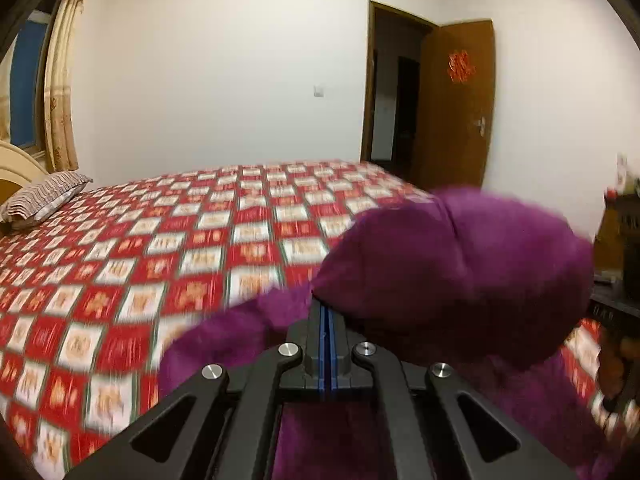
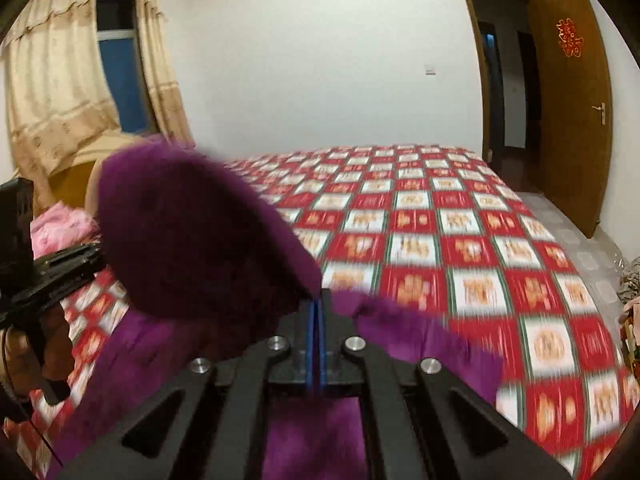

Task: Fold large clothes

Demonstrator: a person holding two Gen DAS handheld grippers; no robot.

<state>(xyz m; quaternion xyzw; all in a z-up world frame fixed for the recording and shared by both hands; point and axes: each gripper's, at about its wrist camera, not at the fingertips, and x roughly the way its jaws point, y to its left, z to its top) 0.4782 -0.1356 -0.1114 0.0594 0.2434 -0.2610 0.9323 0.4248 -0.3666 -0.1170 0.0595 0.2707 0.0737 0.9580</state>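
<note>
**Purple garment lifted over the bed, pinched by both tools**

No containers in sight; only a bed under a red-and-white checked cover, nothing held inside anything.

Left wrist view, left to right: curtain and window at the far left edge, striped pillow at the head of the bed, bare white wall, open wooden door with a red paper decoration. Nearest the lens, left tool with blue pads pressed together, clamped on the edge of a fuzzy purple garment. Fabric billowing up and to the right of the tips, more of it drooping left and below onto the bed cover. Blurred by motion.

Right wrist view, left to right: left tool's black body seen again at the far left edge, gripped by a hand; pink bedding behind it; curtains around a dark window. Right tool likewise closed, pads together on the same purple cloth. Garment bulging up to the left of the tips, a flap trailing right across the checked cover, another part lying beneath the frame. Open door at far right, tiled floor beside the bed, some clutter at the right edge too blurred to identify.
</note>
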